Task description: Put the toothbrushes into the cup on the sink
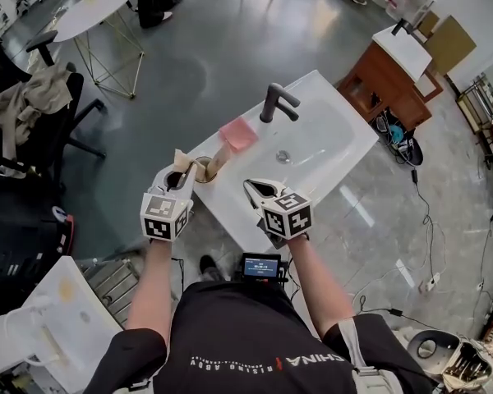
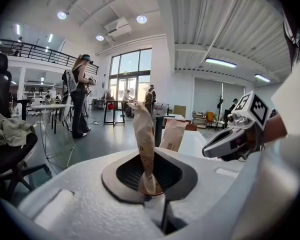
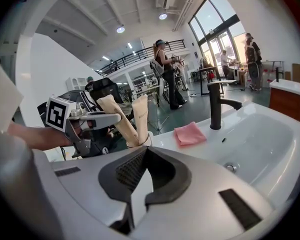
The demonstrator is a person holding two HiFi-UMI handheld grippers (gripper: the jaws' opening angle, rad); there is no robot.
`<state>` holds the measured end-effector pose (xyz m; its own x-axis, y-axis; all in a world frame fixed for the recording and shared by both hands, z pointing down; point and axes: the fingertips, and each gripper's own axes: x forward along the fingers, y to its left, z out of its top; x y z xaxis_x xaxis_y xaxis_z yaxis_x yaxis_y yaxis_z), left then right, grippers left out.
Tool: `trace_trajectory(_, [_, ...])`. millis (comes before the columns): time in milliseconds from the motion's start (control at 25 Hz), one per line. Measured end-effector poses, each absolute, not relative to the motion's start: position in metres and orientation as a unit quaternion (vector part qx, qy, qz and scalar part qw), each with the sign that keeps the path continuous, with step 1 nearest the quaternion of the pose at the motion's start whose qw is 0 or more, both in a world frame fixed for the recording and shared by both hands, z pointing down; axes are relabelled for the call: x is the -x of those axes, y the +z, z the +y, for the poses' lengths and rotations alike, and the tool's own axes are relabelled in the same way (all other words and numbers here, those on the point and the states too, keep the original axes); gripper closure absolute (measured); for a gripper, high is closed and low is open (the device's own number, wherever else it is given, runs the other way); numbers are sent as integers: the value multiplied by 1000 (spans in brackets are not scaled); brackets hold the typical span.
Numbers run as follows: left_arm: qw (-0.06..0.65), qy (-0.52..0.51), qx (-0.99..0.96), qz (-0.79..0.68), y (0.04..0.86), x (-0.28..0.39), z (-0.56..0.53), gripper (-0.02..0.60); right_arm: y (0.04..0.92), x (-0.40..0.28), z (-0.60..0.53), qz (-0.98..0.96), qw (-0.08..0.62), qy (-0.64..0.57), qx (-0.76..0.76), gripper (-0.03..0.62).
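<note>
Now left gripper point(image 1: 179, 179) pinches a wrapped toothbrush point(image 2: 144, 139) at the cup point(image 1: 205, 173); right gripper point(image 1: 251, 190) closed, empty.

White sink point(image 1: 329, 113) bears cup point(image 1: 204, 173), pink cloth point(image 1: 238, 133), faucet point(image 1: 275, 103).

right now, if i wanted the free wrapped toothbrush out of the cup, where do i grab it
Probably the upper half of the free toothbrush, clear above the cup rim, approached from the basin side with the right tongs. It stands nearly upright, and the left tongs, shut on the other toothbrush, crowd the opposite side.
</note>
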<state>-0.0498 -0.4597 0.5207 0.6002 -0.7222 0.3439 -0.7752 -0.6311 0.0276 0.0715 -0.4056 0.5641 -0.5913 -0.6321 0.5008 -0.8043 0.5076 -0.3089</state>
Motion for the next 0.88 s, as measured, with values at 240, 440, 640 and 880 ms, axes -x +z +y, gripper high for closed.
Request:
trace_trajectory(240, [90,159,-890,-418,535,49,-460,543,571,-70,-406,-850,166,273,-420,585])
trace_trajectory(440, [93,165,-888,-418,545,49,-461,541,577,-70,-407,-848,167,279,-419,585])
trace_trajectory(640, [93,162,-892,-411,548,46,-460,541,580,-68,-407,-848,167,281,-417,585])
trace_trajectory(880, [104,152,-895,-406,548,44,-459,491,578,-67,-407,-848,166,280,-417,585])
